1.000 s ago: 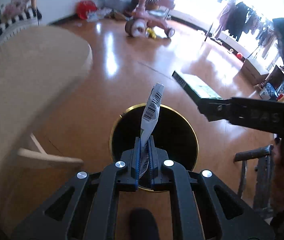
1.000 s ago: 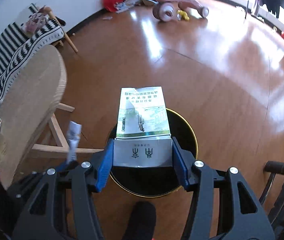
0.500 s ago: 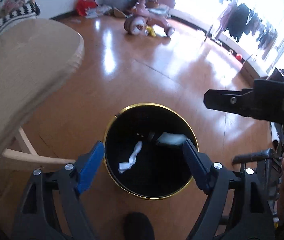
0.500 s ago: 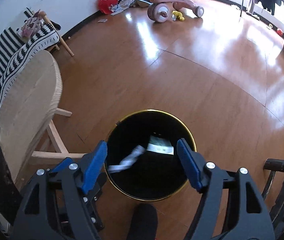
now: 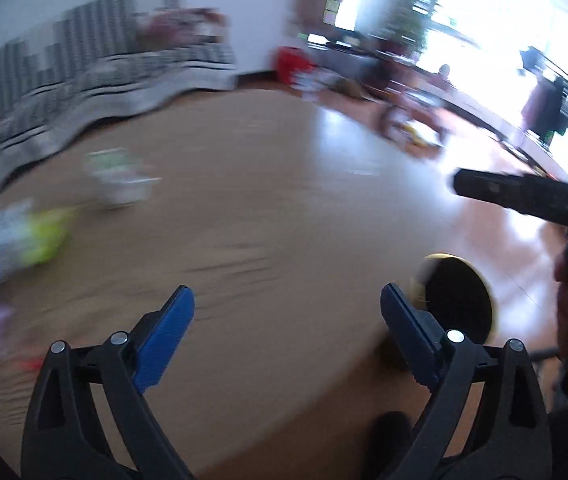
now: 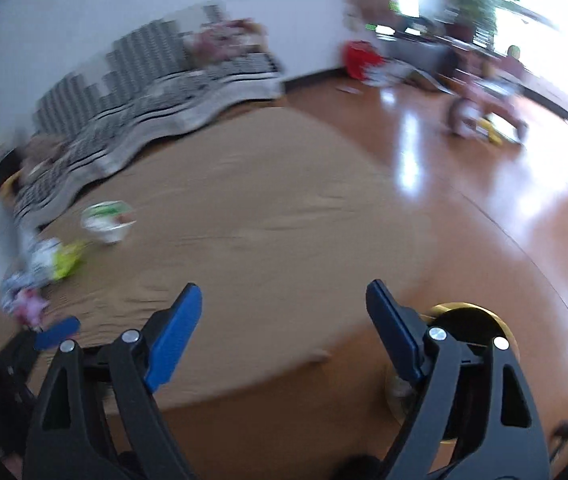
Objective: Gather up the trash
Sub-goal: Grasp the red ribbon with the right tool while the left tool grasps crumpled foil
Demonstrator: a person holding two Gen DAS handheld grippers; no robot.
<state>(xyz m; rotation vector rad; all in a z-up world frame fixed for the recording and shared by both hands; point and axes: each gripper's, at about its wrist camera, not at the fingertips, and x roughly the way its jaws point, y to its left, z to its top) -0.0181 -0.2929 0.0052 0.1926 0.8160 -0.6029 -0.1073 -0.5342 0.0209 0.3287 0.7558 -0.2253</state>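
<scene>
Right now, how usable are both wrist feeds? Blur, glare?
Left wrist: heavy motion smear across the table and the trash on it; window blown out upper right; only the open left gripper is sharp. Right wrist: milder blur, white cup still readable, floor glare on the right; right gripper crisp, empty.

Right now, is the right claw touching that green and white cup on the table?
Apart. The right wrist view shows the right claw empty, jaws opening, with bare table between it and the cup.
</scene>
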